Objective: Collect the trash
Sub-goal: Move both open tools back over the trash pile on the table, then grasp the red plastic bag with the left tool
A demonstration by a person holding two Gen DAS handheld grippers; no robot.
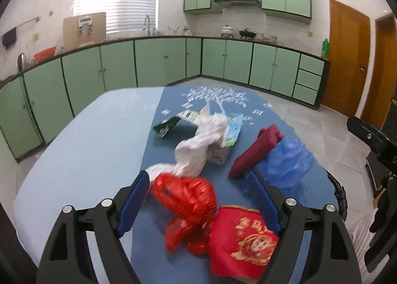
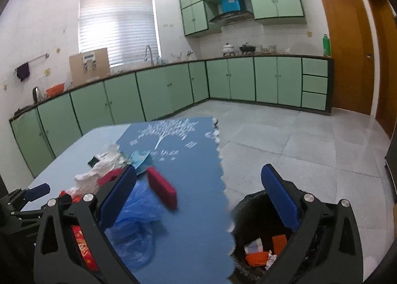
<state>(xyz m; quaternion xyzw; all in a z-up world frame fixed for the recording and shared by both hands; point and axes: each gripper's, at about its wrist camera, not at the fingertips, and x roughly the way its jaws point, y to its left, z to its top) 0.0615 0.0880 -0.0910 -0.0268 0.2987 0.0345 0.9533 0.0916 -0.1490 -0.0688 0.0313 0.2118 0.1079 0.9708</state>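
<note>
Trash lies on a blue table mat (image 1: 173, 100). My left gripper (image 1: 199, 184) is open, its fingers either side of a crumpled red plastic bag (image 1: 188, 199). A red packet with gold print (image 1: 243, 234) lies just right of it. Beyond are a white plastic bag (image 1: 201, 142), cartons (image 1: 233, 130), a maroon box (image 1: 255, 150) and a blue plastic bag (image 1: 290, 160). My right gripper (image 2: 198, 180) is open and empty, above the mat edge, between the blue bag (image 2: 139, 209) and a black-lined bin (image 2: 250, 209) holding trash.
The bin stands on the tiled floor (image 2: 297, 140) at the table's right edge. Green cabinets (image 1: 161, 61) line the far walls. A wooden door (image 2: 347, 48) is at the right. The left part of the table (image 1: 86, 140) is light blue.
</note>
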